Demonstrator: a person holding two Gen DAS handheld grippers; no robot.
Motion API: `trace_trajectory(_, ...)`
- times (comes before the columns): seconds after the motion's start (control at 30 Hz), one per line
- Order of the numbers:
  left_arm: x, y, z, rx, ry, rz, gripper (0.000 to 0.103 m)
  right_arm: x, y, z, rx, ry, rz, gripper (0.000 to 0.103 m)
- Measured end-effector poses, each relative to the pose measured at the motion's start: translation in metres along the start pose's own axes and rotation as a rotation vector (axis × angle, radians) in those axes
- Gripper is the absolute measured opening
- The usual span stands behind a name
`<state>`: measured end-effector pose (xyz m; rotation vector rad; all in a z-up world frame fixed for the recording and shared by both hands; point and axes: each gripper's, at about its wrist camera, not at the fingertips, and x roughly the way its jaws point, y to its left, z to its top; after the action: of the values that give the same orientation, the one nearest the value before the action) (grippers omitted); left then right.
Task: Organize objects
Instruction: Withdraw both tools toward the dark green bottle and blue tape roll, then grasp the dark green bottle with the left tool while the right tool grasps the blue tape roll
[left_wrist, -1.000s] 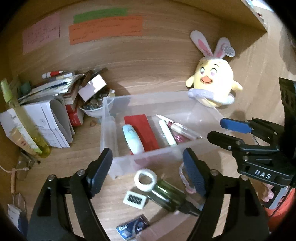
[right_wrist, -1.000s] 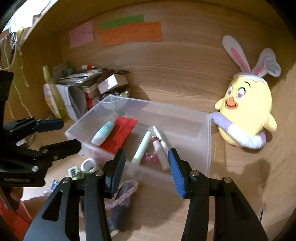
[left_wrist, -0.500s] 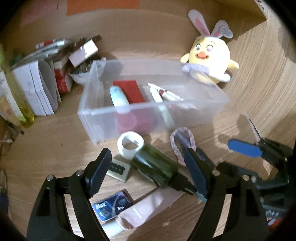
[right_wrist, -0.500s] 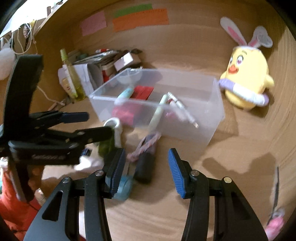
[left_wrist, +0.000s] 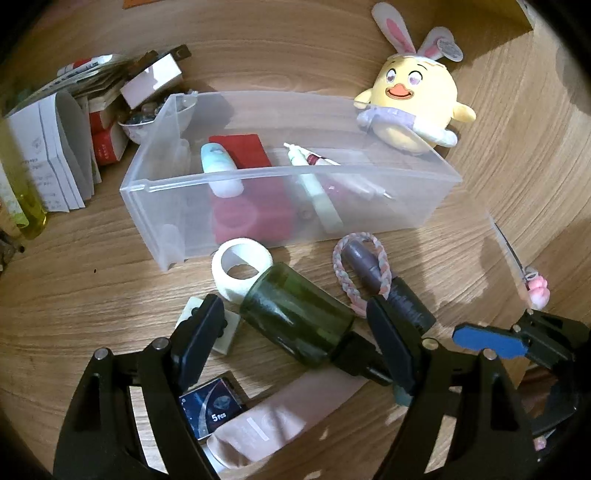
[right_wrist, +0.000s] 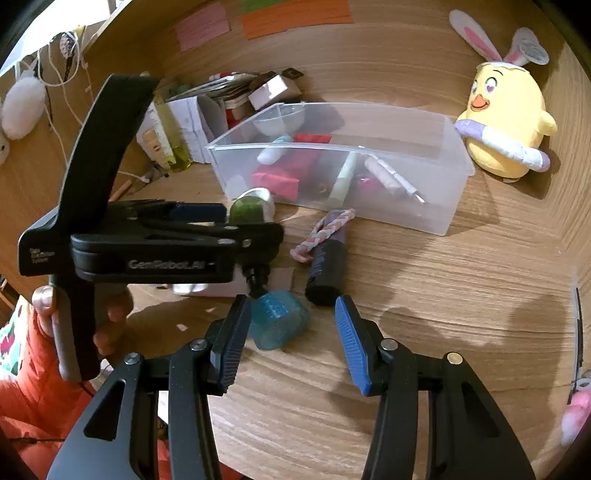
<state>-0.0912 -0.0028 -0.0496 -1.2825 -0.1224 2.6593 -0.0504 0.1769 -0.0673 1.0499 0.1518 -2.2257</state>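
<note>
Lowering since earlier – left gripper apart, narrowing astride green bottle | right gripper apart, empty

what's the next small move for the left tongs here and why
Probably ease the left tongs down and close them on the dark green bottle. It lies on its side on the desk, between the open pads, which have just been closing a little without pressing it. The clear bin just beyond looks like where it goes.

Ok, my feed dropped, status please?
Left gripper open, closing in around dark green glass bottle, not gripping. Right gripper open, empty. Clear plastic bin behind; white tape roll touches bottle.
</note>
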Motion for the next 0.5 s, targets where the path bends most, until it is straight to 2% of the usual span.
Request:
trace_trajectory(0.13,-0.001,-0.003,-0.001,0.02,-0.009,0.006,0.064,0.007,0.002,-0.004,0.002,0.027,0.019,0.044)
trace_trajectory(0.23,-0.001,-0.003,-0.002,0.021,-0.013,0.003,0.064,0.013,0.001,-0.006,0.009,0.041,0.018,0.044)
trace_trajectory(0.33,-0.003,-0.002,-0.003,0.014,-0.019,0.003,0.064,0.014,-0.001,-0.006,0.022,0.043,0.027,0.036)
trace_trajectory(0.5,-0.009,0.001,-0.005,-0.009,-0.03,-0.009,0.064,0.01,-0.006,-0.005,0.043,0.026,0.023,0.036)
